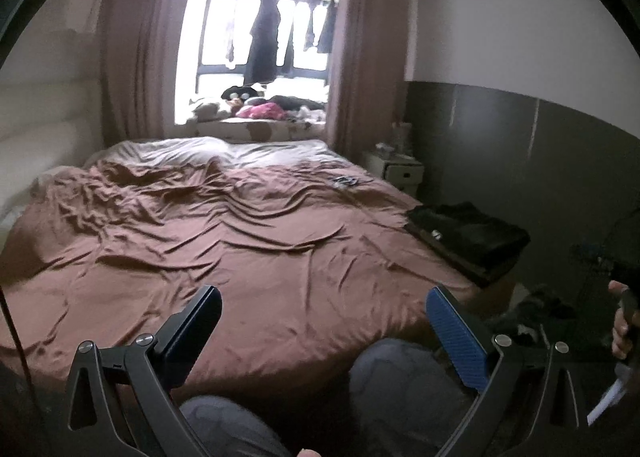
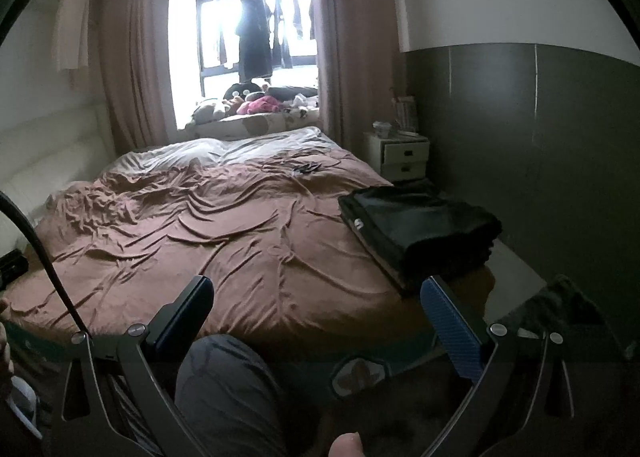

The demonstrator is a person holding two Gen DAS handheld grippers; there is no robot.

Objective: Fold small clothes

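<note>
- Knees in grey trousers [image 2: 228, 389] sit nearest the lens, between the fingers of both tools, pressed up to the near edge of the bed [image 1: 248, 257].
- Left tool [image 1: 324, 329] stands wide, nothing between its pads; it hangs over the near edge of the brown sheet.
- Right tool [image 2: 316, 321] is likewise spread wide and holds nothing, also at the near edge.
- Folded black clothes [image 2: 416, 225] lie as a flat stack on the right-hand corner of the bed, ahead and to the right of both tools, well apart from the left one and near the right one.
- Its long axis runs away from the person, slanting toward the near right corner.
- A loose dark heap [image 2: 568, 305] lies low to the right, off the bed, apparently on the floor; I cannot tell what garments it holds.
- My judgement: that heap is the likely unfolded supply, and the right tool is the nearer one, so the reach goes rightward and down, then back onto the bare sheet.
</note>
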